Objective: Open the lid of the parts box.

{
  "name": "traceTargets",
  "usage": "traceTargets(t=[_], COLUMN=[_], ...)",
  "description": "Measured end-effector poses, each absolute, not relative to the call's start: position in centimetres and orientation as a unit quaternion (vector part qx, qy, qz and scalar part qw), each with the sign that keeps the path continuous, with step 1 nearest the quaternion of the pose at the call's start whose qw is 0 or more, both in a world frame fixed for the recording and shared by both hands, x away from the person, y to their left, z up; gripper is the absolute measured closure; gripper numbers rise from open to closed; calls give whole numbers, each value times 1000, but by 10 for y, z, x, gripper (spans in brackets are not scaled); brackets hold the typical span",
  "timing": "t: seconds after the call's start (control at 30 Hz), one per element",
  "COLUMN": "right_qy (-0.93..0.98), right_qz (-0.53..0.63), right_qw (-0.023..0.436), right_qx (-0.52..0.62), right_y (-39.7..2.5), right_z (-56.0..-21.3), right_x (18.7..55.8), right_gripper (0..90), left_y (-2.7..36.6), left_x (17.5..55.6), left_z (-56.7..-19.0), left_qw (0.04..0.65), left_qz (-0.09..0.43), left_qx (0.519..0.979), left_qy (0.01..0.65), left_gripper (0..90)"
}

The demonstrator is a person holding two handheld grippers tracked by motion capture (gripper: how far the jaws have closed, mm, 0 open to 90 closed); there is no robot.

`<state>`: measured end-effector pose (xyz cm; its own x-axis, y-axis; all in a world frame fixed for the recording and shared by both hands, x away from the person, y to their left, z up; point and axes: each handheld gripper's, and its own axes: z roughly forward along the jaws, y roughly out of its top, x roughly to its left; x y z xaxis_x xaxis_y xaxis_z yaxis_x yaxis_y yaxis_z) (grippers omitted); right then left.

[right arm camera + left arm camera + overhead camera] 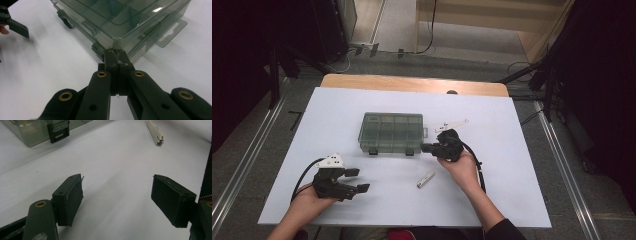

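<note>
A closed, clear green compartment box with black latches lies at the middle of the white table. My right gripper is shut with nothing between its jaws. In the right gripper view its tips press against the box at its lower front corner, beside a latch. My left gripper rests open near the front left, well short of the box. Bare table lies between its pads. A small white folded tool lies in front of the box, also seen as the tool in the left gripper view.
The table's wooden back edge runs behind the white sheet. Dark stands and cables surround the table on the floor. Open white surface lies left, right and in front of the box. The left gripper appears far off in the right gripper view.
</note>
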<state>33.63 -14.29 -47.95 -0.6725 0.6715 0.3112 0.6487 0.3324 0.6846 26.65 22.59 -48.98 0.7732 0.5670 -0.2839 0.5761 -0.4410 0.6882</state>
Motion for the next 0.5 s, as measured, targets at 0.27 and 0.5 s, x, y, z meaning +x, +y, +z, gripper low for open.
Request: traceTargets(t=[0.27, 0.5], right_qy=[815, 815], right_qz=[418, 422], right_qw=[16, 19], right_qx=[401, 397], right_y=[-141, -141], right_z=[-476, -472], right_x=[338, 342], right_gripper=[900, 900], left_y=[228, 230], left_x=[265, 265], left_z=[-491, -490], left_qw=[409, 410], left_qz=[-3, -1], left_qx=[847, 844], left_qy=[341, 346], left_gripper=[249, 250])
